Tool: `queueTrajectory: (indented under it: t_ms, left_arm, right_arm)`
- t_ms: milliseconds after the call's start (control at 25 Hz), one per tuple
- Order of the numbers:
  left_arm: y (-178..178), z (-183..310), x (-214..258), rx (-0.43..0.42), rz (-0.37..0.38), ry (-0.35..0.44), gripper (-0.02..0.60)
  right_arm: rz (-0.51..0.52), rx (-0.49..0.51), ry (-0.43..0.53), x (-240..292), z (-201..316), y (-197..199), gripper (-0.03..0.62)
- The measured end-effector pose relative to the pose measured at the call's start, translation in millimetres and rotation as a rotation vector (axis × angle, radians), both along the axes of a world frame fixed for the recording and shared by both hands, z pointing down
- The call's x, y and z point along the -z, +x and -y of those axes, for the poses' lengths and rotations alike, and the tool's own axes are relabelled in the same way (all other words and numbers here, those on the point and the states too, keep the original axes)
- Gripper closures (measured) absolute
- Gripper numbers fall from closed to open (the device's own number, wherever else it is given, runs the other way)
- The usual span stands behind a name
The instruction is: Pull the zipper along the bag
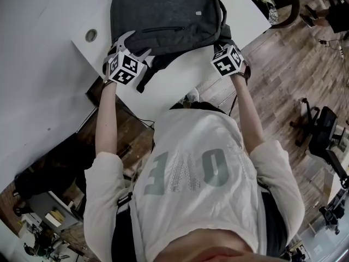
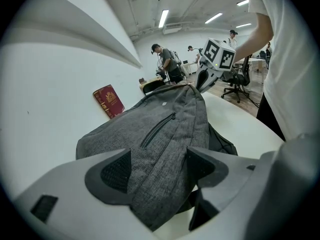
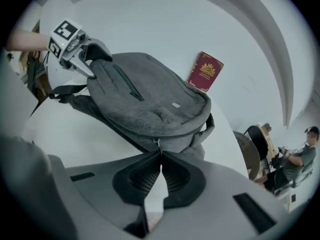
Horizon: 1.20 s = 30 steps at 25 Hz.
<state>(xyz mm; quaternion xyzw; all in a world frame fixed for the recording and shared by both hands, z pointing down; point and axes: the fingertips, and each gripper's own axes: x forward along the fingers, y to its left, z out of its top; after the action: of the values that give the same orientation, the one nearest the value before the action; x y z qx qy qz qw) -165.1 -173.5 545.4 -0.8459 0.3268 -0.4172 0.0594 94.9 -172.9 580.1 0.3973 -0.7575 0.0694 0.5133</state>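
Head view: the grey backpack lies at the top centre of the frame on the white tabletop. The left gripper is at the bag's lower left corner and the right gripper at its lower right edge. A round cable hole sits in the tabletop to the left of the bag.

Left gripper view: the jaws stand wide, and a thick fold of the backpack fills the whole gap between them. Grey fabric runs from one dark pad right across to the other, so the jaws are clamped on the bag's corner. The closed front pocket zipper slants up the middle of the frame. A burgundy passport lies on the tabletop beyond the bag, left of centre. The right gripper's marker cube shows at the bag's far end, upper right.

Right gripper view: the jaws are pressed together to a point at lower centre. They pinch the small metal zipper pull on the near rim of the backpack. The passport lies just behind the bag, upper right of centre. The left gripper bites the bag's far corner at upper left.
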Motion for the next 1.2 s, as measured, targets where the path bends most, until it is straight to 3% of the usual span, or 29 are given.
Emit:
queueTrajectory:
  t_ms: [240, 360, 480, 680, 760, 800, 880, 960, 1120, 1200]
  left_arm:
    - [5.7, 3.3, 0.0, 0.008, -0.004, 0.006, 0.229]
    - [4.8, 5.6, -2.2, 0.008, -0.003, 0.009, 0.238]
    - [-3.9, 3.8, -4.7, -0.015, 0.003, -0.002, 0.238]
    - [-25.2, 9.8, -3.0, -0.123, 0.053, -0.069, 0.236]
    - [-29.0, 10.5, 3.6, -0.088, 0.067, -0.074, 0.236]
    - [-25.0, 9.3, 11.7, -0.041, 0.037, -0.053, 0.236]
    - [2.5, 0.4, 35.6, 0.022, -0.109, 0.014, 0.236]
    - [50.0, -18.7, 48.2, -0.014, -0.226, 0.023, 0.236]
    - [145.2, -67.2, 38.5, -0.196, -0.281, -0.085, 0.236]
    - [173.3, -89.0, 31.9, -0.264, -0.264, -0.137, 0.236]
  right_arm:
    - [0.005, -0.062, 0.025, -1.6, 42.8, 17.8, 0.562]
    - [0.078, -0.086, -0.050, -9.7, 52.6, 11.7, 0.563]
    - [0.155, -0.117, -0.169, -22.4, 34.7, 2.4, 0.565]
    - [0.188, 0.002, -0.229, -19.6, -9.7, -19.1, 0.565]
    - [0.252, -0.002, -0.270, -22.2, -30.9, -29.8, 0.565]
    - [0.286, -0.006, -0.291, -22.9, -40.5, -34.3, 0.565]
    - [0.342, 0.000, -0.321, -21.4, -56.4, -43.4, 0.565]
    - [0.361, 0.026, -0.332, -19.9, -68.9, -51.7, 0.565]
    - [0.414, 0.064, -0.383, -20.8, -96.4, -73.3, 0.565]
    - [0.452, 0.059, -0.391, -19.4, -105.4, -81.5, 0.565]
